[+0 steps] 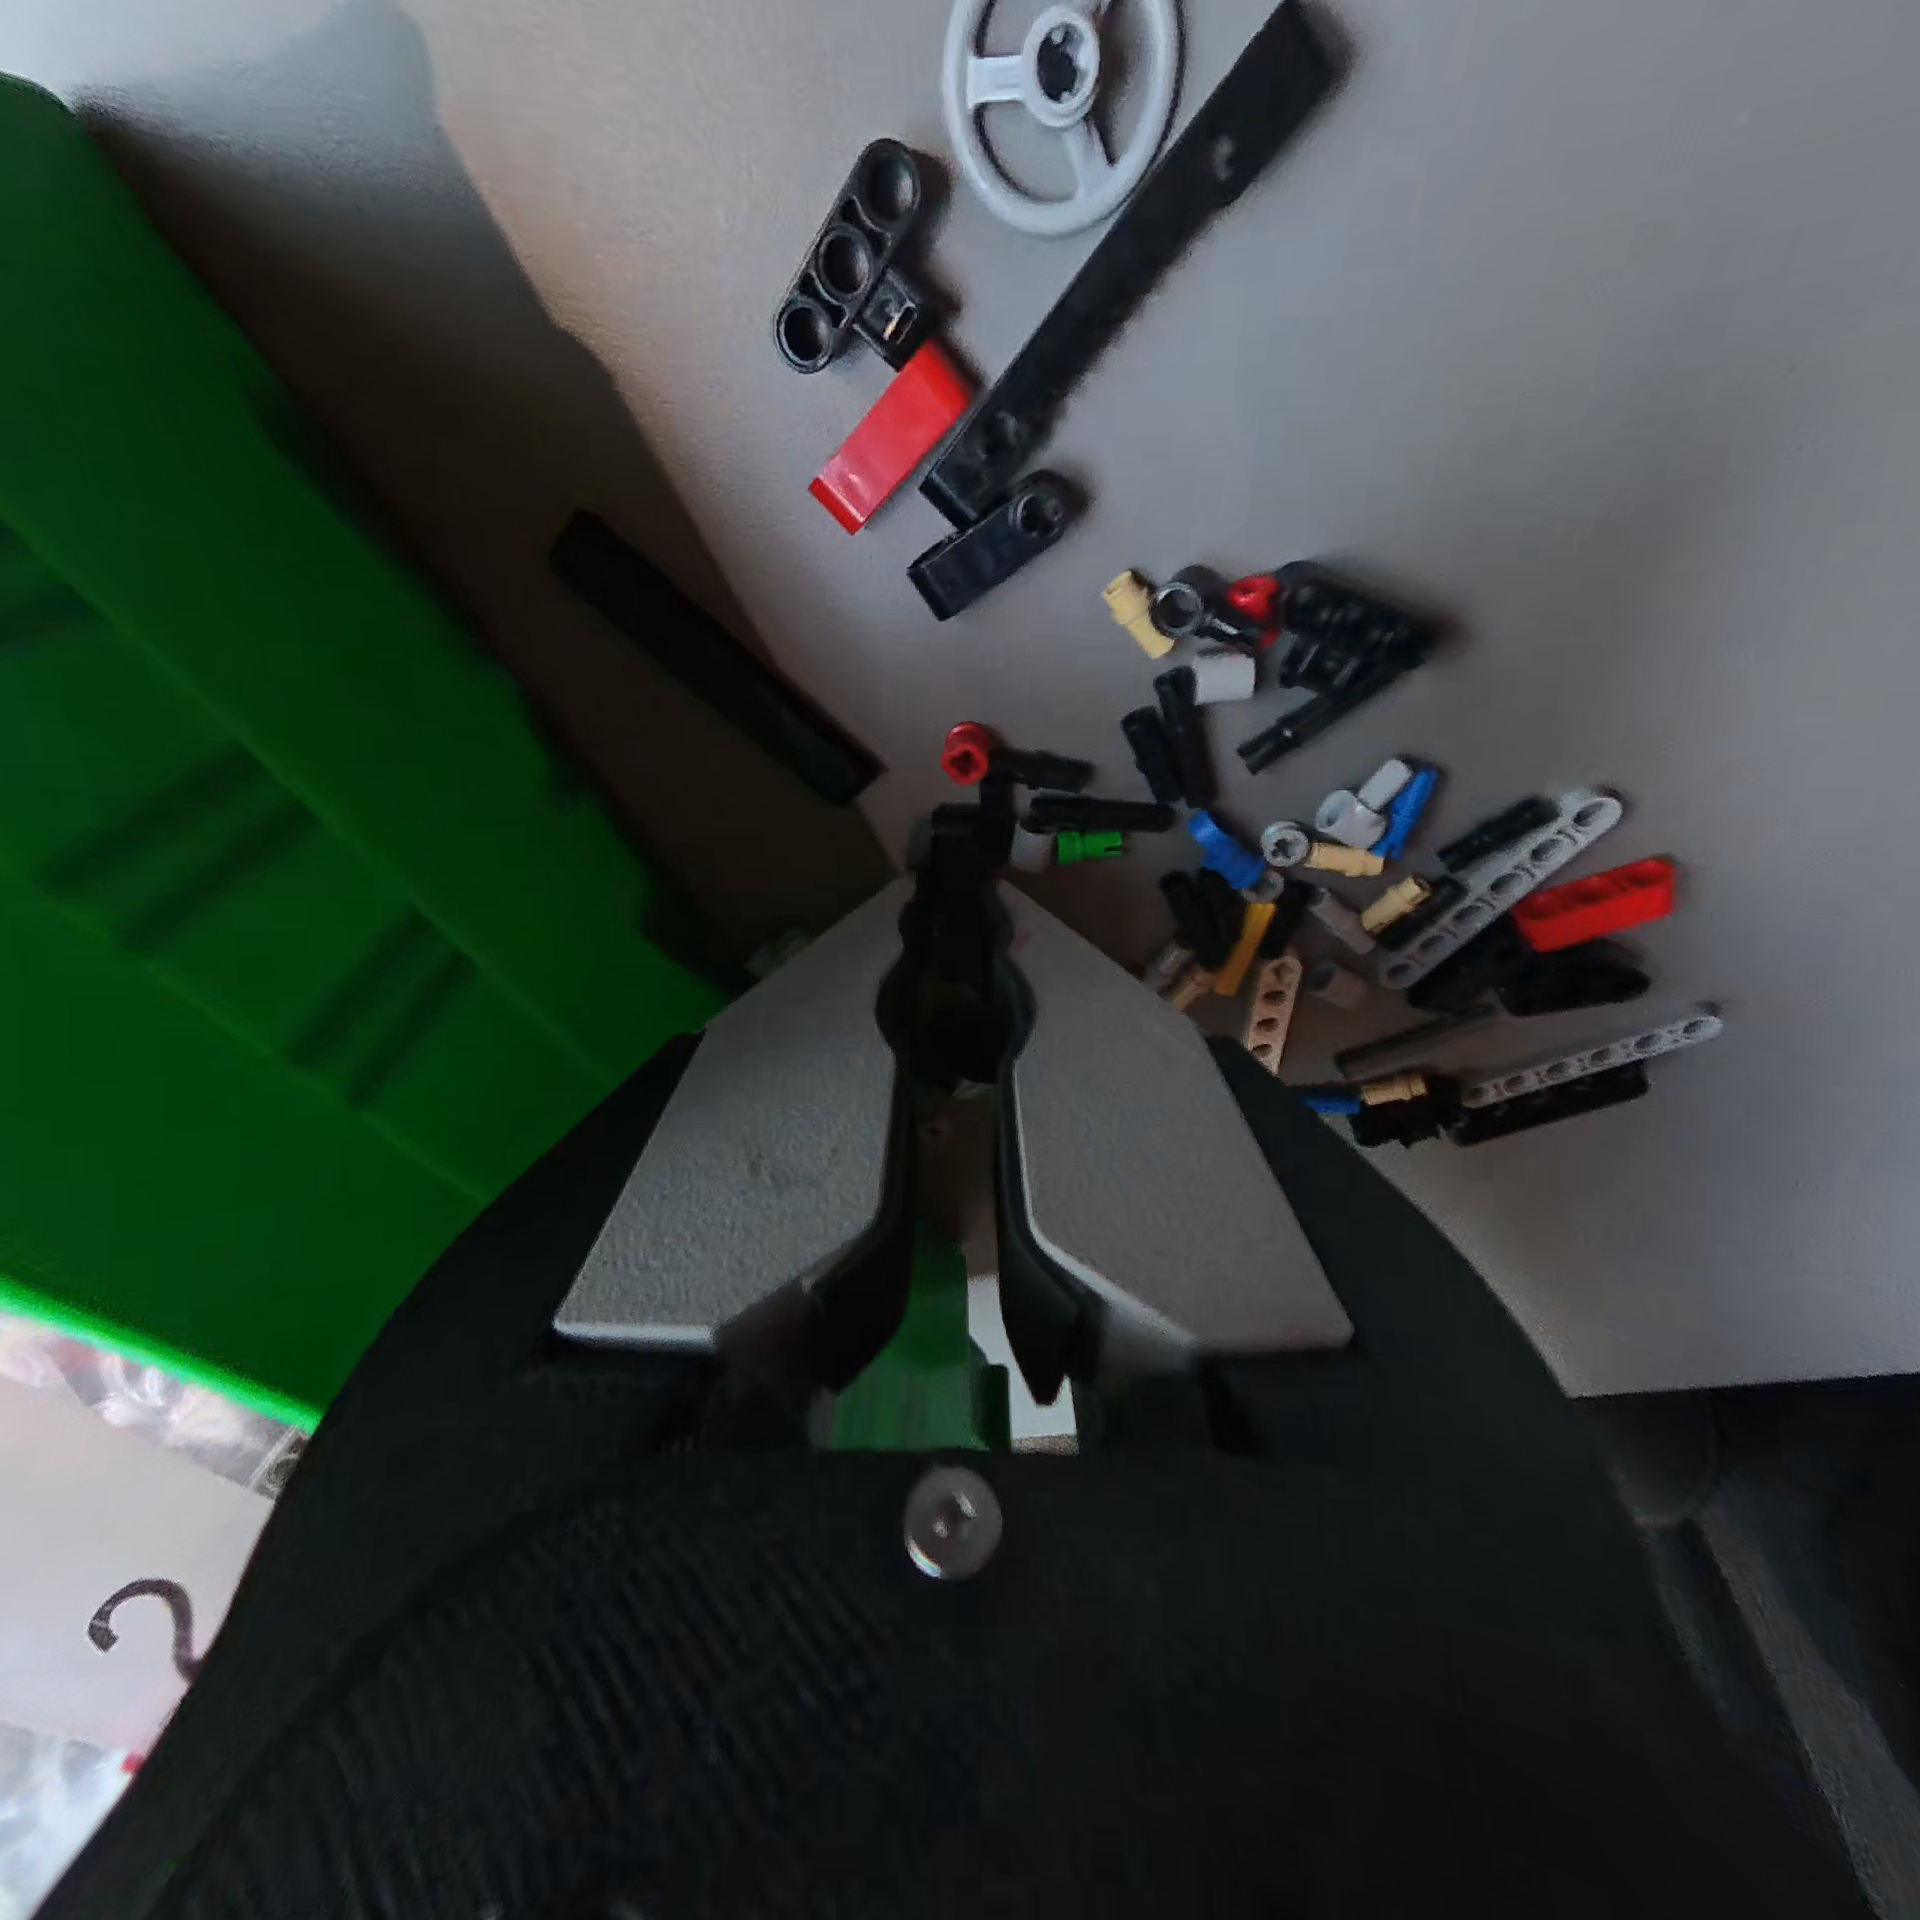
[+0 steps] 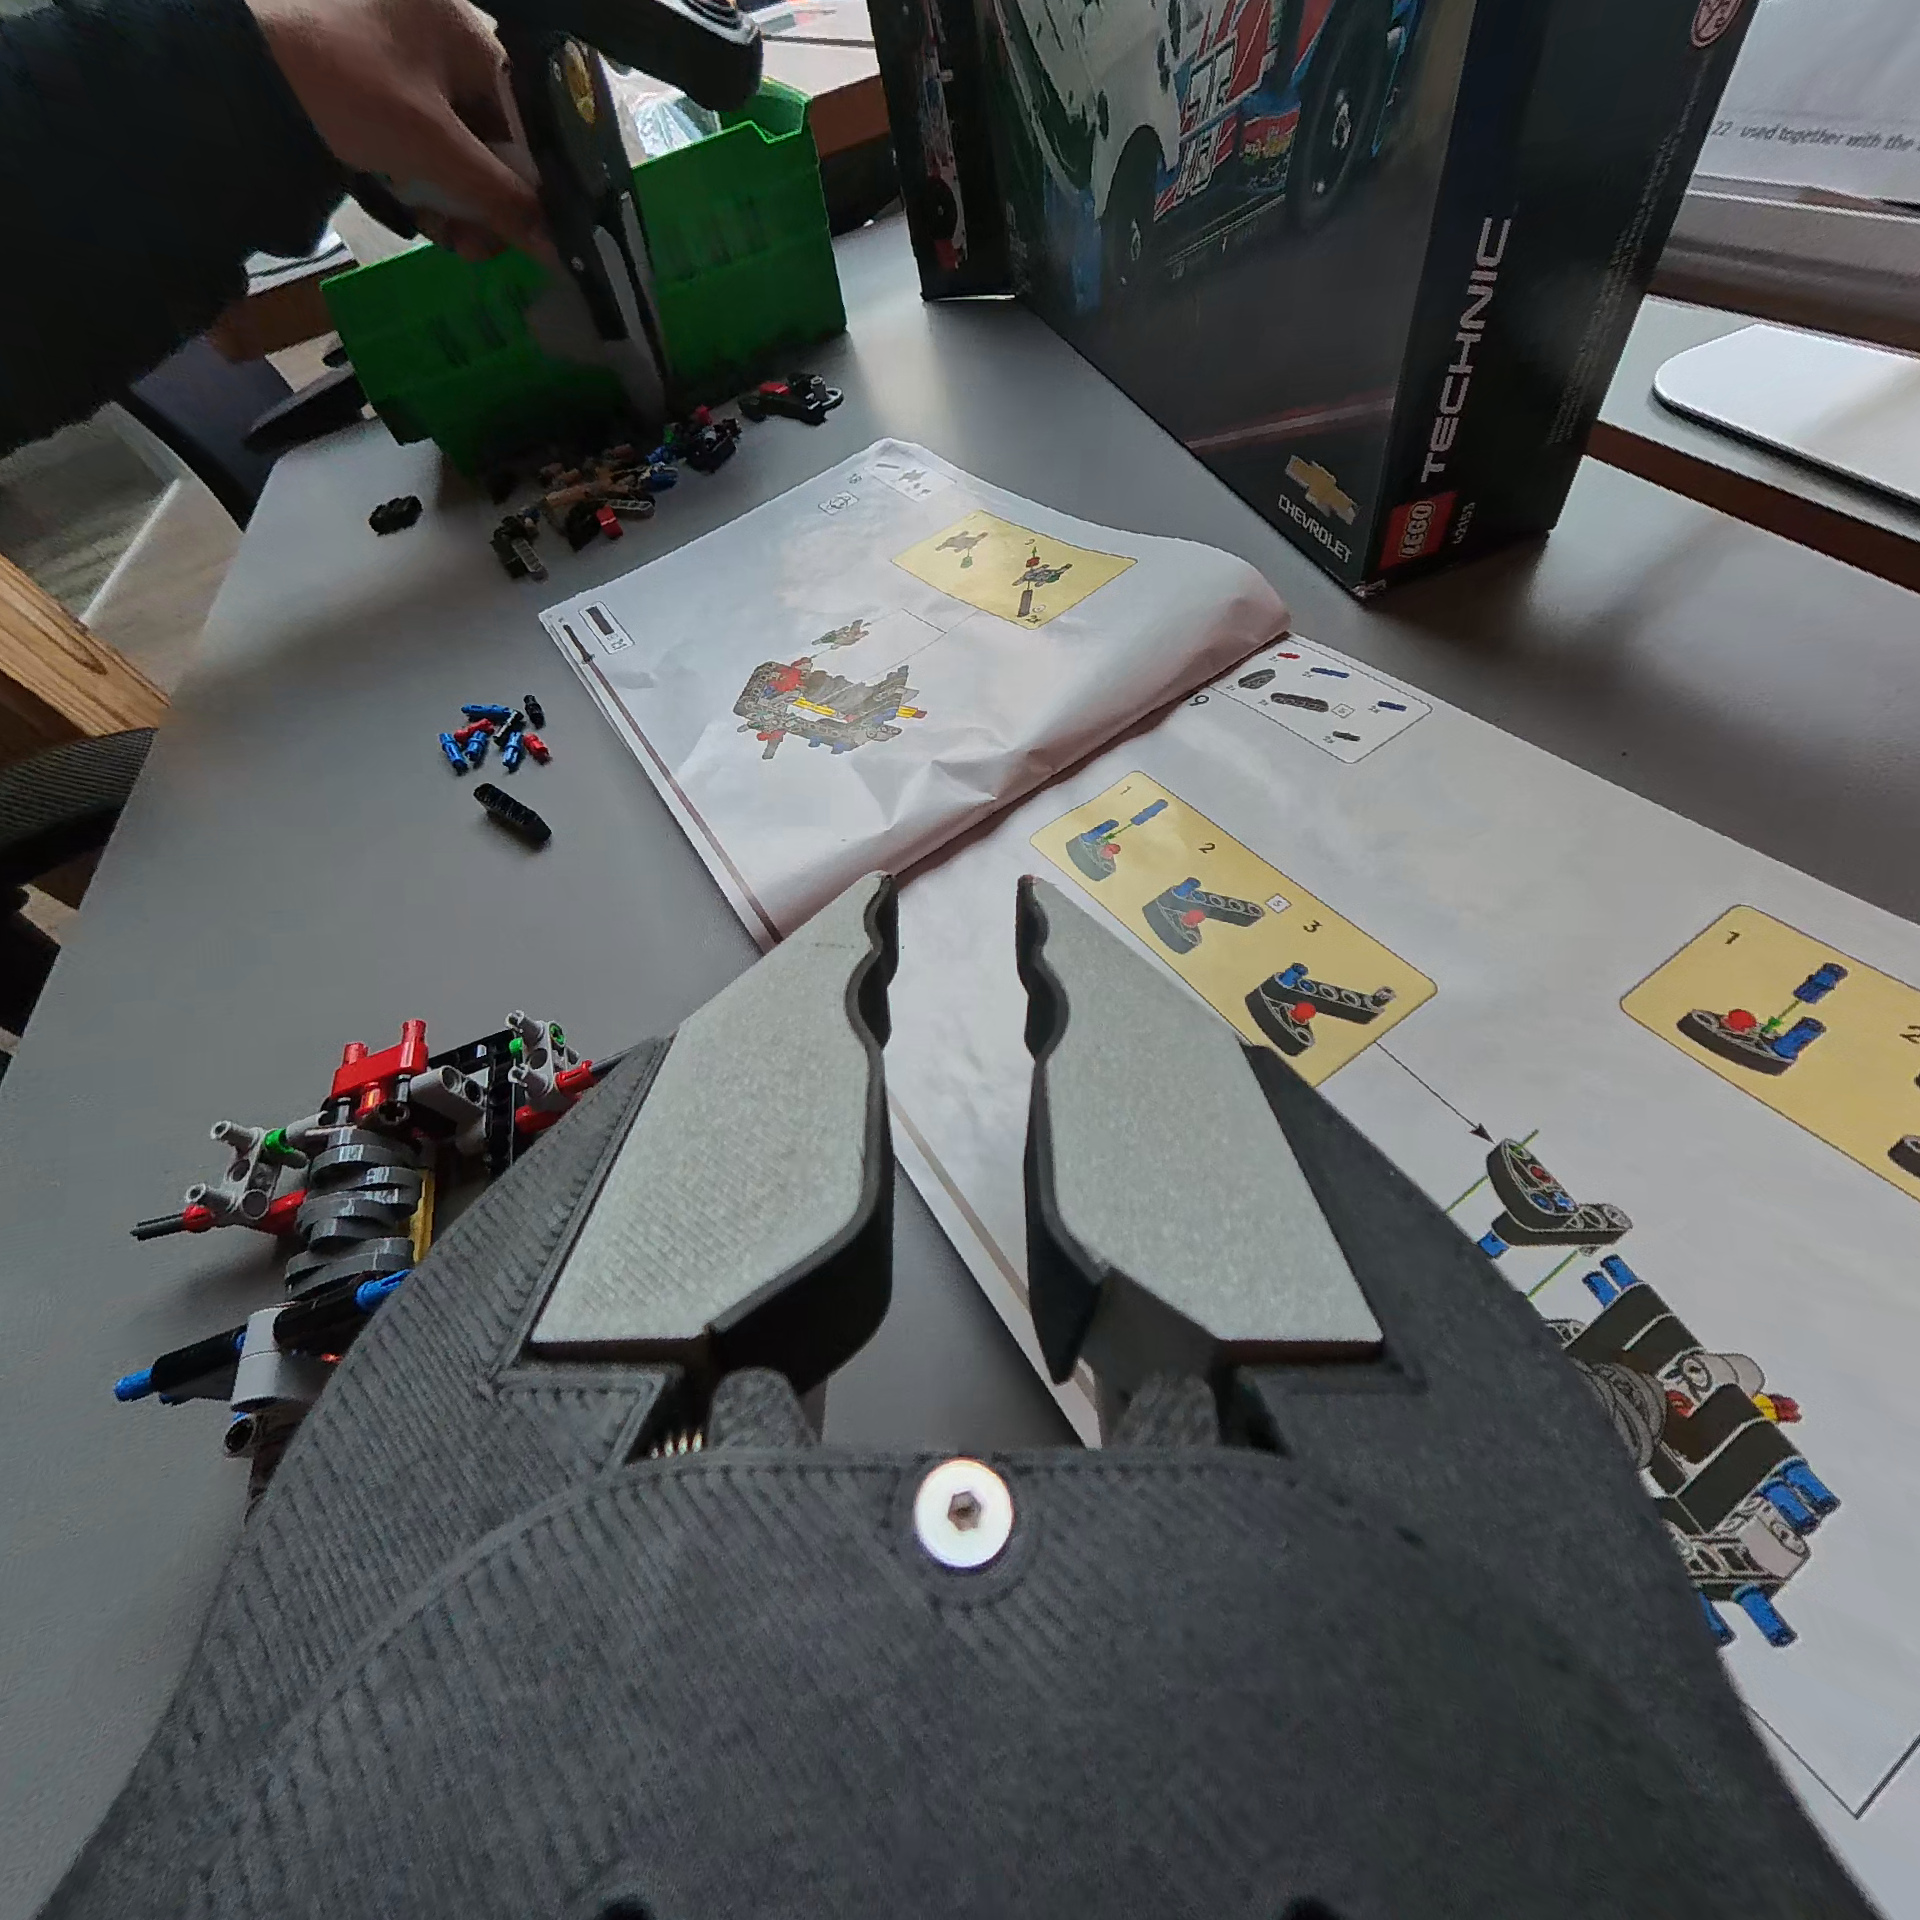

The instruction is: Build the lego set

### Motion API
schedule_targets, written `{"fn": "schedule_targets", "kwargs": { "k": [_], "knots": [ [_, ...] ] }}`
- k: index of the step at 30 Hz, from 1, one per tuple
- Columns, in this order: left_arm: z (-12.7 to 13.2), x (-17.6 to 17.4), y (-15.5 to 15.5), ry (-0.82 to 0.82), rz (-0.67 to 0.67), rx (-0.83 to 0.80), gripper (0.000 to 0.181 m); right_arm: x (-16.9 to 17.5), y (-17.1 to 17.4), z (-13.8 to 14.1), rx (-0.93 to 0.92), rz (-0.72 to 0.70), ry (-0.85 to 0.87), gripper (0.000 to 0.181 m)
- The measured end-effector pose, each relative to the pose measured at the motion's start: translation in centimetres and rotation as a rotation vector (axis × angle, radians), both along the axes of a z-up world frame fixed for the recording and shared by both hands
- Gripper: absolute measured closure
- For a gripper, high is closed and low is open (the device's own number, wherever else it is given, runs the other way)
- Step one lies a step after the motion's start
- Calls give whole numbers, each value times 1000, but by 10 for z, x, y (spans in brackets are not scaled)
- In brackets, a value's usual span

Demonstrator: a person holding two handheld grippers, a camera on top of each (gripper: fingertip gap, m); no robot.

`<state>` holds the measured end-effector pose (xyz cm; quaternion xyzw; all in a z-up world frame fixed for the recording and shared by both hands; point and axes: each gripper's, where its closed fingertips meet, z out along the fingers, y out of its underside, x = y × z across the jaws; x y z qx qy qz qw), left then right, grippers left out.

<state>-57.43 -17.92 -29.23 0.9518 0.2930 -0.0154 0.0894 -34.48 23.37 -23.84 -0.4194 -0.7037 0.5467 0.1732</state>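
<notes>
My left gripper [image 1: 956, 868] points down at the grey table, jaws shut on a small black Lego piece [image 1: 961, 826] at the edge of a pile of loose parts [image 1: 1351, 883]. A red bush [image 1: 966, 750] and a green pin [image 1: 1086, 847] lie just past the tips. In the right wrist view a hand holds this gripper [image 2: 665, 416] over the same pile [image 2: 613, 488]. My right gripper [image 2: 956, 894] is open and empty, low over the open instruction booklet [image 2: 935, 675]. A partly built assembly [image 2: 364, 1143] of grey, red and black parts lies to its left.
A green bin stands beside the pile [image 1: 260, 727] [image 2: 727, 229]. A grey steering wheel [image 1: 1060, 104], a red tile [image 1: 894, 447] and a long black beam [image 1: 1143, 270] lie beyond. The set's box [image 2: 1351, 260] stands at the back. Blue and red pins [image 2: 494, 732] and a black beam [image 2: 512, 814] lie mid-table. My right fingertips sit around 50 cm from my left ones.
</notes>
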Motion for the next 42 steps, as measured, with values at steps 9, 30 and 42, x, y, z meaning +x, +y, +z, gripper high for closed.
{"fn": "schedule_targets", "kwargs": {
  "k": [9, 30, 42],
  "knots": [
    [56, 13, 45, 181, -65, 273, 175, 0, 0, 0, -6, 3, -4, 161],
    [-2, 269, 190, 36, -613, 444, 172, 0, -1, 0, 11, 2, 7, 161],
    [18, 269, 173, 137, -548, 553, 167, 0, 1, 2, -12, -4, 4, 161]
  ]
}}
